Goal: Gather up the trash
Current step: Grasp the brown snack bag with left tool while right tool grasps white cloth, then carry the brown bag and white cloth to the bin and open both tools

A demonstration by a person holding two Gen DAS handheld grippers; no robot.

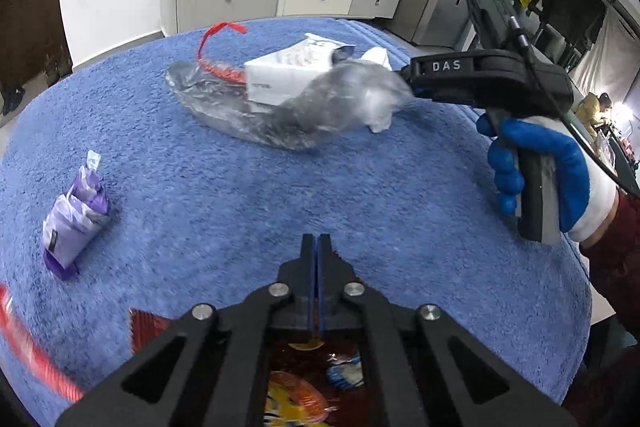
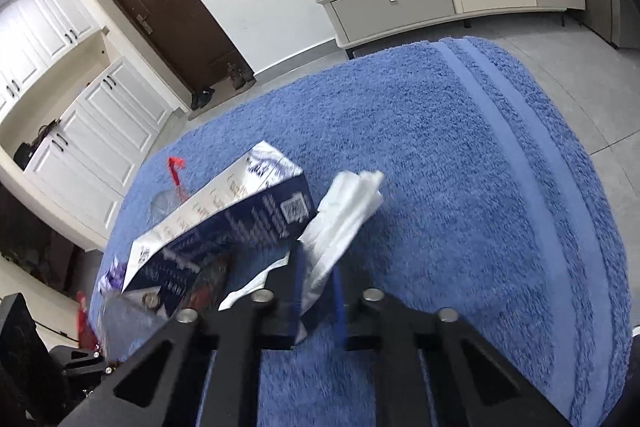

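Right wrist: right gripper [image 2: 318, 291] clamps tissue [image 2: 344, 215] beside box [image 2: 224, 211]; left gripper [image 1: 319, 255] closed, empty; next, likely bag [image 1: 248, 107].

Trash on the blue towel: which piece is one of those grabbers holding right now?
The crumpled white tissue, pinched in the right gripper. The white carton and purple wrapper lie untouched.
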